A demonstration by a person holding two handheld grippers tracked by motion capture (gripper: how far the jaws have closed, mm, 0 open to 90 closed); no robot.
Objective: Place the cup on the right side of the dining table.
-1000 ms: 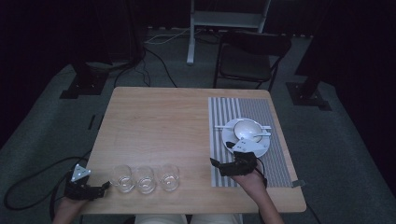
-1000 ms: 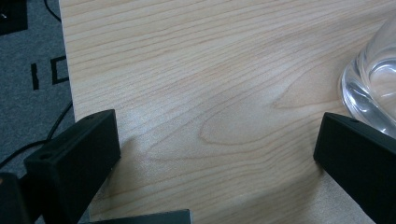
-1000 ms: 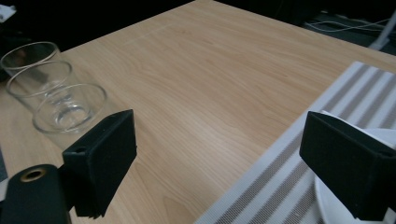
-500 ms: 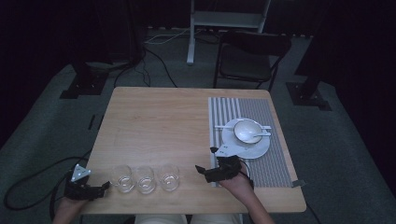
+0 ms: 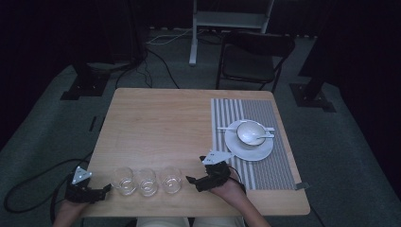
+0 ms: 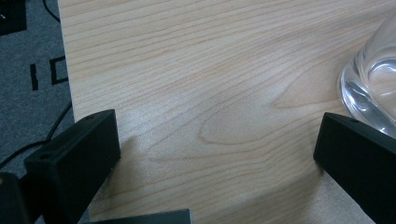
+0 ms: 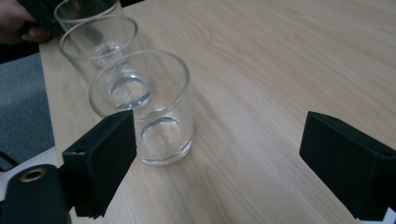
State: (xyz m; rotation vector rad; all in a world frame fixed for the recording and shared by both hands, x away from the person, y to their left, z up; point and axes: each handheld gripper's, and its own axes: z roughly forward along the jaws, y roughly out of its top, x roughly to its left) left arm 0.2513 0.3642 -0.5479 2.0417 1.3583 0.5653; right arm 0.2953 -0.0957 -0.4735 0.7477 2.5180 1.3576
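I see 3 views. High view: fixed above my near side, facing forward and down over the whole table (image 5: 156,118). Left gripper view: very close, low over the table's left edge. Right gripper view: close, facing the 3 glasses (image 7: 159,107), shared with the high view.

There were 3 glasses (image 5: 147,181), 1 plate (image 5: 249,148), 1 bowl (image 5: 250,132), 1 placemat (image 5: 265,163), 1 chair (image 5: 253,59), and seemingly 1 spoon (image 5: 261,136).

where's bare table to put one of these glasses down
The bare wood left of the placemat and beyond the three glasses is free. The near edge is crowded: glasses in a row between the left gripper and right gripper.
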